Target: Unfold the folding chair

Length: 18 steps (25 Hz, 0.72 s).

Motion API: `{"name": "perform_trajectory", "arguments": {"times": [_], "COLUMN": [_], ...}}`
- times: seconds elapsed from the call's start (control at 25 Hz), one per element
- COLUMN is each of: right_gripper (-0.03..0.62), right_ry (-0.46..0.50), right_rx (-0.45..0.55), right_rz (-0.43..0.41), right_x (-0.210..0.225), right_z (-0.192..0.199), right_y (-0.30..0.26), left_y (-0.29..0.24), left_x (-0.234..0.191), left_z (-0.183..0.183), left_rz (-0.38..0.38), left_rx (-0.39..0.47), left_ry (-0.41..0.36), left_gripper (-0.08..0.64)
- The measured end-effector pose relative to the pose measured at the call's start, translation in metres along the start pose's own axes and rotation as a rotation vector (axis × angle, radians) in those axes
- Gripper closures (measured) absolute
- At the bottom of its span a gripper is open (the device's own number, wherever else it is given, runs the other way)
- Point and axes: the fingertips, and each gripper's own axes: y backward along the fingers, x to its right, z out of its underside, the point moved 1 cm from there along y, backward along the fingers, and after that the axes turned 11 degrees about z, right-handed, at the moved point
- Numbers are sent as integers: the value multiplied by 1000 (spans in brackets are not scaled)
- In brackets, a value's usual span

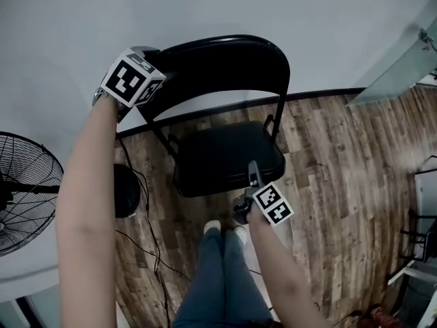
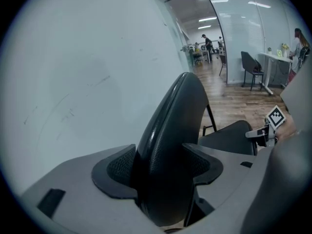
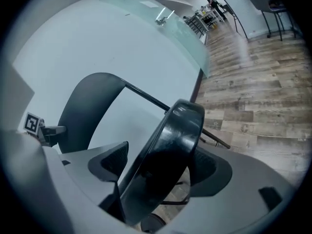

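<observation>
Chair (image 1: 232, 67): stands on the wood floor (image 1: 328, 156) with its back just off the white wall (image 1: 205, 12), directly ahead of my legs. By my reading it is opened out or nearly so.
Risk: if the frame is not fully spread, the seat could swing back up once I let go. A pull at the top could also tip the frame toward me or skate its feet on the smooth boards.
Heading: it faces me, back to the wall; its long axis runs upright from feet to top rail.
Backrest (image 2: 170, 130): broadside to me, top edge level.
Seat (image 1: 225, 159): lies about flat, front edge toward me.
Left gripper (image 2: 158, 169): clenched on the backrest's upper corner, a pad pressing each face.
Right gripper (image 3: 161, 169): released; the seat's front edge sits between the jaws, with one pad visibly clear of it.
</observation>
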Motion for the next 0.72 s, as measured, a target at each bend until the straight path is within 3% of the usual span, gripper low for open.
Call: {"name": "perform_trajectory", "arguments": {"times": [0.36,0.72], "right_gripper": [230,229], "right_ry": [54,41], "right_rx": [-23,-31], "right_rz": [47,94], "right_x": [13,48], "right_z": [9,31], "right_y": [4,6], "left_y": [2,-8], "left_x": [5,10], "left_z": [2,14], "left_rz": [-3,12], "left_rx": [18,46], "left_ry": [-19,-45], "left_gripper": [278,276]}}
